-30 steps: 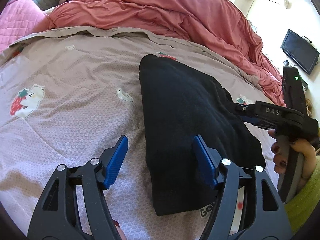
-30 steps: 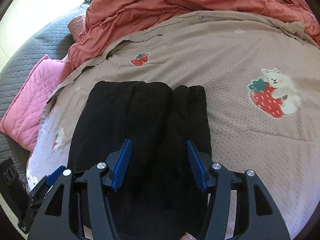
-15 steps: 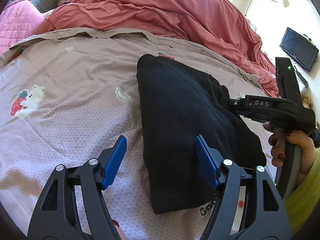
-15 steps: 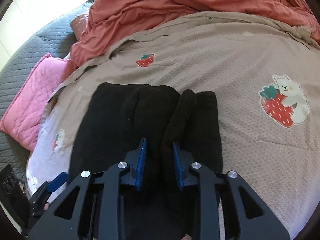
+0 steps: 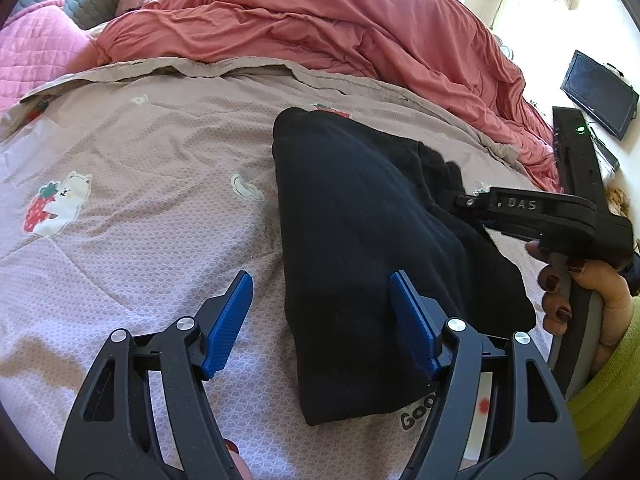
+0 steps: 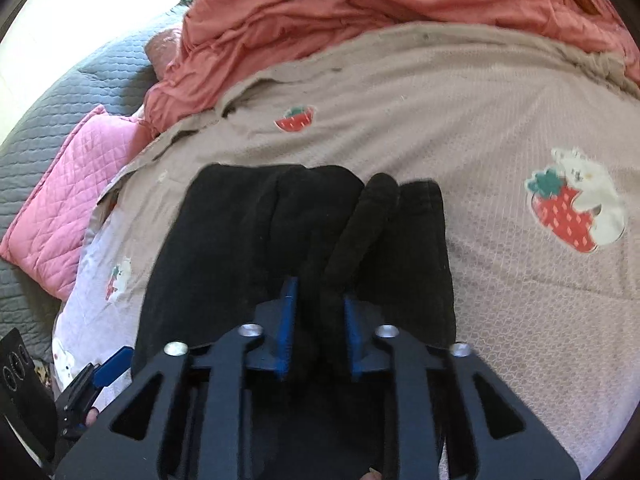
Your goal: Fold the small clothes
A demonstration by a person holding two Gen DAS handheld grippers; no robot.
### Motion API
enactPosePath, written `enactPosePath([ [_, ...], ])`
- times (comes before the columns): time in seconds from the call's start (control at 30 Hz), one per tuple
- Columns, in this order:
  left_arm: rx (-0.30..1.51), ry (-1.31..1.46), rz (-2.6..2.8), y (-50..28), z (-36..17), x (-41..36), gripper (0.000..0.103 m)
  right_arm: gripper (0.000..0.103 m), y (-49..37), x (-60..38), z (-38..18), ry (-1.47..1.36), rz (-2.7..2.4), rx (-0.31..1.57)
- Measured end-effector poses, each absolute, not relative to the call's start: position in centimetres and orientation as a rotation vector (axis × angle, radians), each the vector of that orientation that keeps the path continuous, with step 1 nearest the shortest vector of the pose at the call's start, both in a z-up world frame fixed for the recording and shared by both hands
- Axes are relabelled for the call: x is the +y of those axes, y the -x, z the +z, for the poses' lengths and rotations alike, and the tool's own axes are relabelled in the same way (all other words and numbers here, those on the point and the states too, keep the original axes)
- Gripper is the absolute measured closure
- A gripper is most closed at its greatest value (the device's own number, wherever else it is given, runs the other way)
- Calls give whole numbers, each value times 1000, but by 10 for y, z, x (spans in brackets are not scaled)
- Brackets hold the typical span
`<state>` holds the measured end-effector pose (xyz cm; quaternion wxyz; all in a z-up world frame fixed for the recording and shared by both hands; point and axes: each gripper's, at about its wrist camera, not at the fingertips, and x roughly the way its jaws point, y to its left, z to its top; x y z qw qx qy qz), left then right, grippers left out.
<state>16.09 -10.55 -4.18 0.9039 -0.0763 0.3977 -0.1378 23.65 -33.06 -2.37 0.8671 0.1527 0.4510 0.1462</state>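
Your right gripper (image 6: pixel 316 320) is closing its jaws on a raised ridge of the black garment (image 6: pixel 248 248), and the blue pads (image 6: pixel 286 320) already have this fold pinched between them. The garment lies on the beige blanket (image 6: pixel 460 120) with strawberry and bear prints, near the front edge of the bed, partly folded into long vertical pleats. Your left gripper (image 5: pixel 320 320) hovers over the near left edge of the same garment with its fingers (image 5: pixel 228 320) spread wide; one pad is above the blanket and the other is above the black cloth, and neither of them presses anything. In the left wrist view you see your right hand (image 5: pixel 580 300) around the handle, at the right side of the garment. Behind the blanket a crumpled red duvet (image 5: pixel 320 32) is piled, and a pink quilted pillow (image 6: pixel 76 184) lies at the left.
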Motion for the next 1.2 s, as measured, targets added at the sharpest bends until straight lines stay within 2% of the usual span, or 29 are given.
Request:
enactPosePath([
  [0.27, 825, 174, -312, -158, -34, -110, 41, 92, -222, -328, 22, -234, 357, 840],
  [0.43, 815, 167, -357, -158, -23, -126, 41, 92, -224, -338, 37, -178, 325, 852],
  [0.53, 829, 146, -381, -158, -23, -138, 41, 92, -229, -344, 27, -144, 281, 881],
  [0.7, 833, 87, -387, -157, -27, -151, 40, 92, -236, -352, -23, -126, 191, 994],
  [0.87, 845, 68, -372, -156, -31, -150, 40, 90, -233, -354, -39, -174, 170, 986],
  [1.07, 852, 115, -376, -156, -31, -140, 39, 80, -219, -357, -23, -202, 168, 948],
  [1.2, 844, 148, -380, -152, -28, -133, 39, 60, -199, -363, -5, -235, 188, 896],
])
